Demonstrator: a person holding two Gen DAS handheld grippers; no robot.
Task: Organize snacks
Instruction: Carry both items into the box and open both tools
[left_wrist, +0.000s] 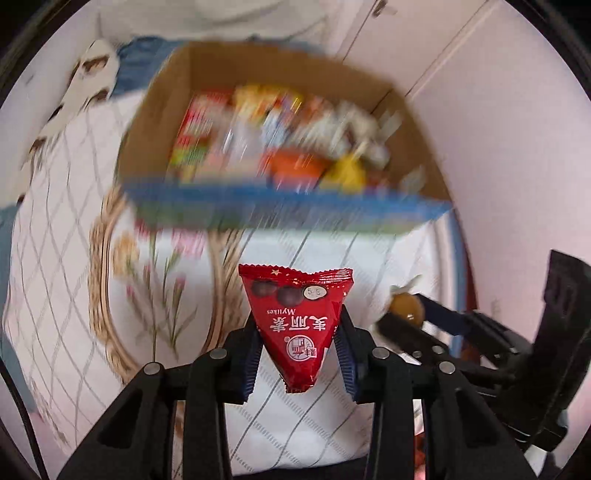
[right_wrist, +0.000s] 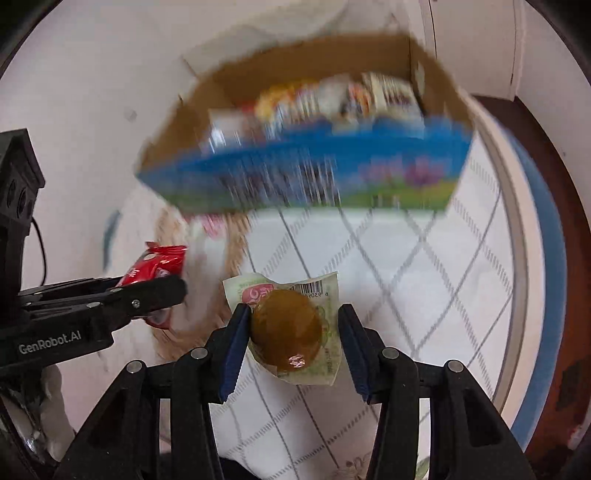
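Observation:
My left gripper (left_wrist: 299, 354) is shut on a red triangular chocolate packet (left_wrist: 297, 317) and holds it above the tablecloth; the packet also shows in the right wrist view (right_wrist: 155, 266). My right gripper (right_wrist: 291, 339) is shut on a brown jelly cup (right_wrist: 286, 328) with a printed wrapper; it appears at the right of the left wrist view (left_wrist: 406, 308). Ahead of both stands an open cardboard box (left_wrist: 155, 122) with a blue front (right_wrist: 295, 173), blurred, holding several colourful snack packs (left_wrist: 258, 129).
A white tablecloth (right_wrist: 424, 266) with a grey diamond grid and floral print covers the round table. The table's blue and brown rim (right_wrist: 546, 258) curves at the right. A pale wall (left_wrist: 498, 110) stands behind the box.

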